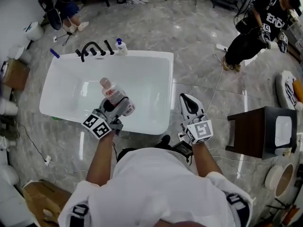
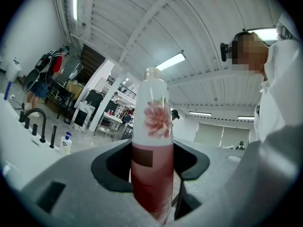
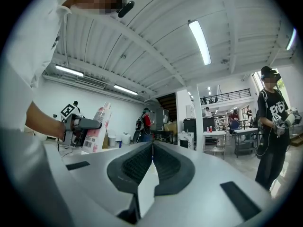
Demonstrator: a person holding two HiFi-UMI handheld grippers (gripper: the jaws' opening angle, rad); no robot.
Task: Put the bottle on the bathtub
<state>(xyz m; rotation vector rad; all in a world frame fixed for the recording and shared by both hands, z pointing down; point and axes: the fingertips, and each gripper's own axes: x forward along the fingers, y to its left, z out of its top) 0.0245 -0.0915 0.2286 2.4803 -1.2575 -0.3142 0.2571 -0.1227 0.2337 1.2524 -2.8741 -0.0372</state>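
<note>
A clear bottle (image 1: 115, 94) with pink liquid and a flower print is clamped in my left gripper (image 1: 117, 109), held above the near part of the white bathtub (image 1: 71, 70). In the left gripper view the bottle (image 2: 151, 150) stands upright between the two jaws, its cap pointing toward the ceiling. My right gripper (image 1: 187, 103) hovers to the right of the tub's near corner, jaws together with nothing in them. In the right gripper view the closed right gripper (image 3: 151, 162) points up, and the bottle (image 3: 97, 126) shows at the left, held by the other gripper.
Black taps (image 1: 92, 48) and a small pump bottle (image 1: 121, 46) sit on the tub's far rim. A dark side table (image 1: 260, 131) stands to the right. A person in black (image 1: 258, 25) stands at the back right, and another person (image 1: 66, 13) at the back left.
</note>
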